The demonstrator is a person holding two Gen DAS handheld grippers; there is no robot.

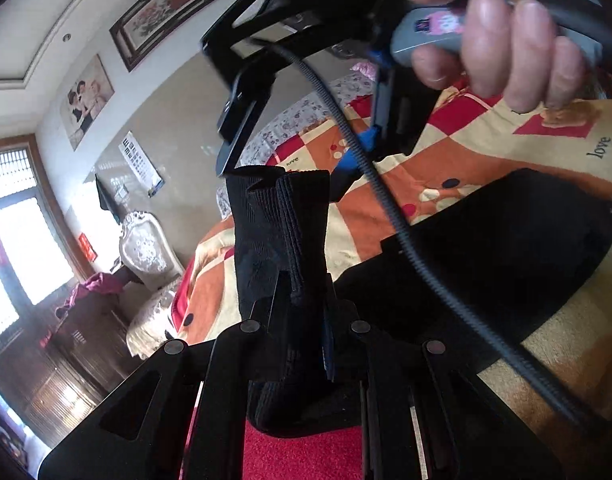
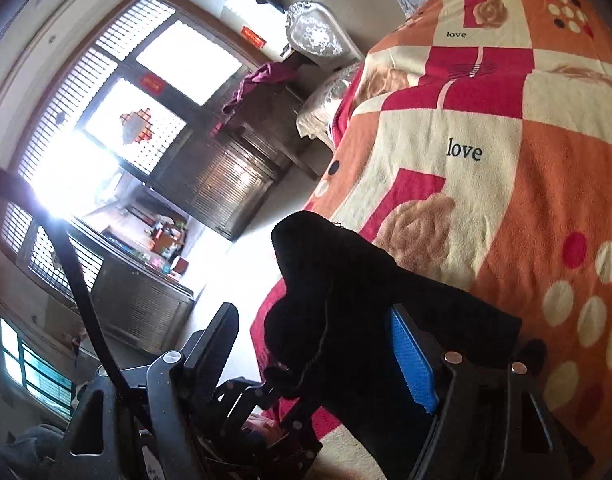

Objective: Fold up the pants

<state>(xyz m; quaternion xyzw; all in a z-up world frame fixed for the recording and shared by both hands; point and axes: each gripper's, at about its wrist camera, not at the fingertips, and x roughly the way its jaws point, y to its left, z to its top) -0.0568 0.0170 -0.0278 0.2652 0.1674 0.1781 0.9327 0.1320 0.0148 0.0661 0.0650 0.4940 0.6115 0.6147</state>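
Observation:
The black pants (image 1: pixel 506 248) lie on a bed with an orange, red and cream blanket (image 1: pixel 446 168). My left gripper (image 1: pixel 301 300) is shut on a ribbed black edge of the pants (image 1: pixel 281 224) and holds it up above the bed. My right gripper shows in the left wrist view (image 1: pixel 289 148), held in a hand above that raised edge, jaws apart. In the right wrist view the right gripper (image 2: pixel 318 344) is open, with the black pants fabric (image 2: pixel 338 280) bunched between its fingers, next to the blue pad (image 2: pixel 412 360).
The blanket (image 2: pixel 486 140) covers the bed to the right. A dark wooden cabinet (image 2: pixel 225 176), a pale ornate chair (image 2: pixel 318 36) and a bright window (image 2: pixel 125 92) stand beyond the bed's left edge. A black cable (image 1: pixel 386 208) crosses the left wrist view.

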